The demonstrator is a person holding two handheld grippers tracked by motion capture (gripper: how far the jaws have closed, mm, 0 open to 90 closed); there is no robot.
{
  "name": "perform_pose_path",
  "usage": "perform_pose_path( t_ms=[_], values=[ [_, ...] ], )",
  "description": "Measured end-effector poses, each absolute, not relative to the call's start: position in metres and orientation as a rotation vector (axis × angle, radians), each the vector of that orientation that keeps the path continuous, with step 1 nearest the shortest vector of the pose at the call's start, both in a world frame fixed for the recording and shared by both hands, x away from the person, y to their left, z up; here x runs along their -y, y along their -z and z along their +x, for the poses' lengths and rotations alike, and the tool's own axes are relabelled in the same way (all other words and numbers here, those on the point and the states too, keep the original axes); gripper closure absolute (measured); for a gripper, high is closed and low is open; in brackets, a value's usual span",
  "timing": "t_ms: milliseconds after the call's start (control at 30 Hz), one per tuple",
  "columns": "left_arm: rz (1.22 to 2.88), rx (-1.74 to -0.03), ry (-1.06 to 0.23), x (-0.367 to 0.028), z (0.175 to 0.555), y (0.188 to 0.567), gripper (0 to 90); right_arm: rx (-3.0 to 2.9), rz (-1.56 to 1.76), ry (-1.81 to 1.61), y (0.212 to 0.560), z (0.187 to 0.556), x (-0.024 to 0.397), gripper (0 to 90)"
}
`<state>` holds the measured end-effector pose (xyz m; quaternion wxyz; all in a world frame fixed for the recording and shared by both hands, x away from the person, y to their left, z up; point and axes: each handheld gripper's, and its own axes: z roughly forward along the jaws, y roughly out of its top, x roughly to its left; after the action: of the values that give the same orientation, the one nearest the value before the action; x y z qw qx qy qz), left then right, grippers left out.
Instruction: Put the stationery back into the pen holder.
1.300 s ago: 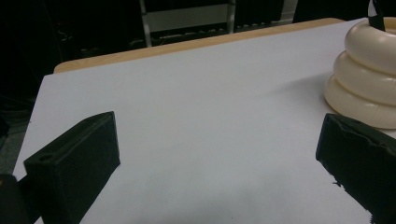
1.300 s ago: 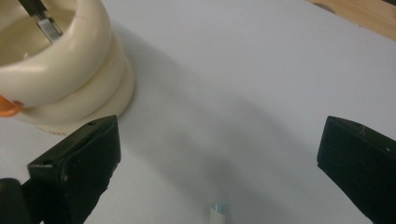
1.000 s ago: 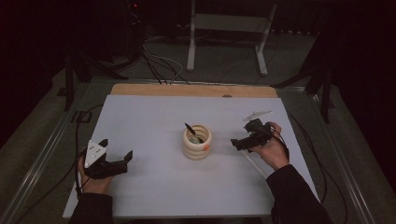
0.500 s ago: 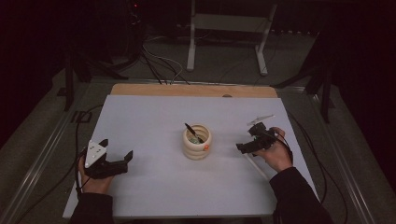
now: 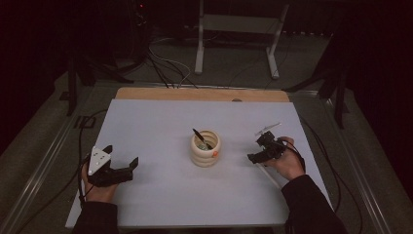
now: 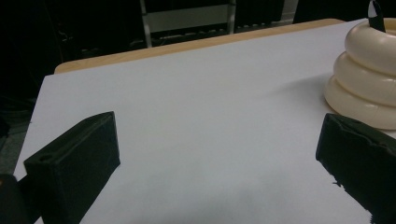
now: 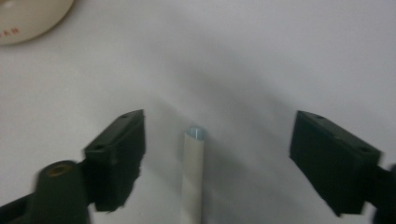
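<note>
- Surface: white sheet over a wooden board; the high view shows the board's bare strip along the far edge, and the left gripper view shows that strip too.
- Holder: cream, three stacked rings, near the middle of the surface, upright. The high view looks into its mouth, where a dark pen leans toward the far left. The left gripper view shows the ribbed side and only the pen's tip. The right gripper view catches its base edge with faint red lettering, unreadable.
- Left hand-held gripper: near left of the surface, jaws spread wide, nothing between them; holder ahead to its right, well apart.
- Right hand-held gripper: right of the holder, jaws spread.
- Tube: the right gripper view shows a white tube lying on the surface between the spread jaws, touching neither, open end pointing away. In the high view it shows as a pale stick beside the right hand.
</note>
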<state>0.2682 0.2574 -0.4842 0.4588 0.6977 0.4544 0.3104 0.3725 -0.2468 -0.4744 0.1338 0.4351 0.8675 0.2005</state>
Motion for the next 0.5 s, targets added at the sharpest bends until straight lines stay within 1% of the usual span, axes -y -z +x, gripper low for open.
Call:
perform_pose_path(
  t_ms=[67,333,500],
  values=[
    [1.716,-1.119,-0.764,-0.2575,0.2681,0.4841,0.1,-2.524,1.256,-0.569,0.4764,0.3715,0.2465,27.1],
    [1.719,-1.120,-0.764,-0.2573,0.2683,0.4843,0.1,-2.584,1.267,-0.537,0.4822,0.3705,0.2482,53.0],
    [1.721,-1.118,-0.763,-0.2568,0.2685,0.4845,0.1,-2.617,1.294,-0.524,0.4842,0.3718,0.2501,62.4]
  ],
)
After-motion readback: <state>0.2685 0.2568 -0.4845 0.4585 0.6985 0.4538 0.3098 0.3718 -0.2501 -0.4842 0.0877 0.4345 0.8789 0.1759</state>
